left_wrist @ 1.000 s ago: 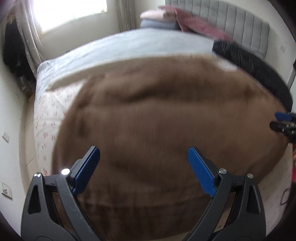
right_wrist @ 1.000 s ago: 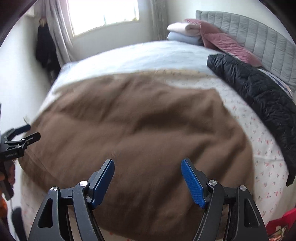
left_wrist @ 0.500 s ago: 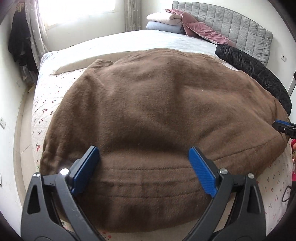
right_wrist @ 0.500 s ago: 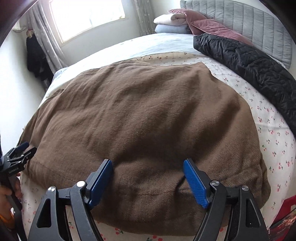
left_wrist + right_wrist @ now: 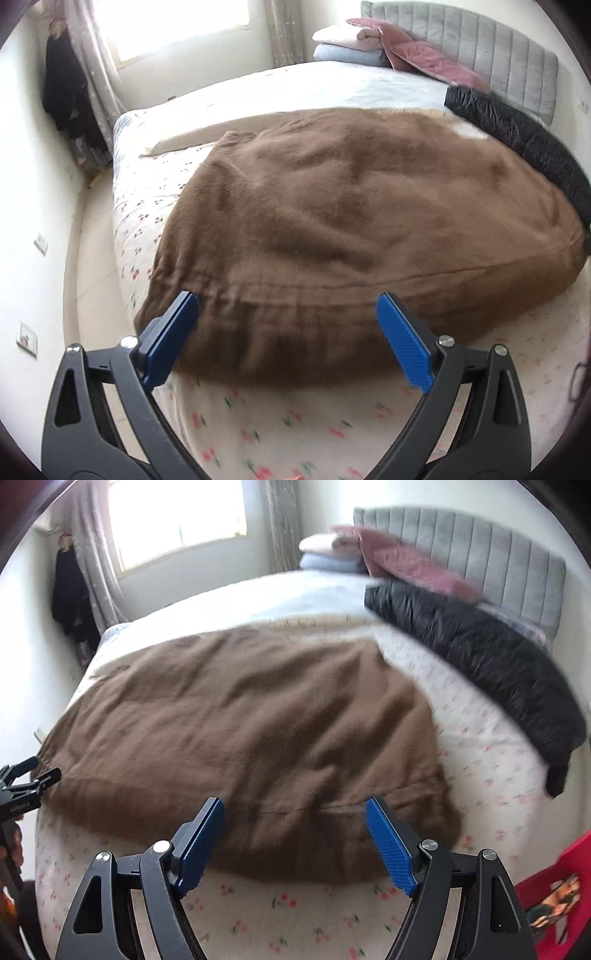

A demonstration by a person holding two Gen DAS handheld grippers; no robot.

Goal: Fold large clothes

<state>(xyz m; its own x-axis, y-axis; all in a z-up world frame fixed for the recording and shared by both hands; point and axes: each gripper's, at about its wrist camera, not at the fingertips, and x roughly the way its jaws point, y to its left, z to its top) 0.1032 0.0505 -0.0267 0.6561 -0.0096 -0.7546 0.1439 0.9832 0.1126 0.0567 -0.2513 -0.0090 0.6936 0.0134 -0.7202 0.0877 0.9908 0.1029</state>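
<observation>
A large brown garment (image 5: 347, 229) (image 5: 243, 731) lies spread flat over the cherry-print bedsheet (image 5: 280, 428) (image 5: 480, 738). My left gripper (image 5: 286, 306) hangs open above the garment's near hem, towards its left corner, with nothing between the blue pads. My right gripper (image 5: 295, 808) is open too, over the near hem close to the right corner, and holds nothing. The left gripper (image 5: 31, 775) also shows at the left edge of the right wrist view, beside the garment's left corner, held by a hand (image 5: 14, 845).
A black quilted jacket (image 5: 480, 664) (image 5: 524, 147) lies along the bed's right side. Folded bedding and a pink pillow (image 5: 399, 561) sit against the grey headboard (image 5: 480, 542). A red object (image 5: 554, 890) is at the lower right. Dark clothes (image 5: 66, 92) hang by the curtained window.
Both grippers have drawn back and up from the garment; more of the sheet's near edge now shows below the hem. Both stay open and empty.
</observation>
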